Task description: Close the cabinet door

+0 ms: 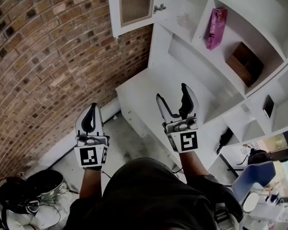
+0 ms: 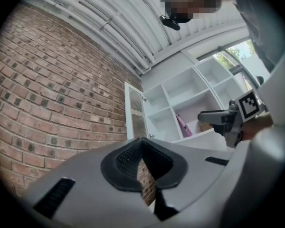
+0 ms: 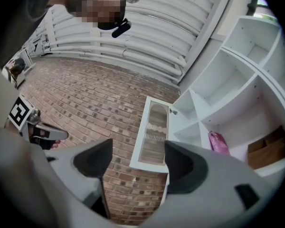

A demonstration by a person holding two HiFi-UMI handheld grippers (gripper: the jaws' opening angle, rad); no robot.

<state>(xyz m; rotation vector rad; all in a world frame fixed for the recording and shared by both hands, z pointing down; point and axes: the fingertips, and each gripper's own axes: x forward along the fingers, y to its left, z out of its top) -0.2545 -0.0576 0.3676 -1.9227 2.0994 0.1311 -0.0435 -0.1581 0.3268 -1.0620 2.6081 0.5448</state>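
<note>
The white cabinet door (image 1: pixel 132 5), with a mesh panel, stands swung open against the brick wall, with a small latch on its edge. In the head view both grippers hang well below it and touch nothing. My left gripper (image 1: pixel 90 113) is shut and empty. My right gripper (image 1: pixel 173 94) is open and empty, in front of the white shelving (image 1: pixel 182 66). In the left gripper view the door (image 2: pixel 134 115) shows beyond the shut gripper (image 2: pixel 143 163). In the right gripper view the door (image 3: pixel 154 134) appears between the open gripper's (image 3: pixel 135 163) jaws, far off.
A pink box (image 1: pixel 216 28) and a brown box (image 1: pixel 245 63) sit in the open shelves. The brick wall (image 1: pixel 48 56) runs along the left. Cables and a dark bowl (image 1: pixel 43 183) lie on the floor at lower left. A blue chair (image 1: pixel 254 174) stands at lower right.
</note>
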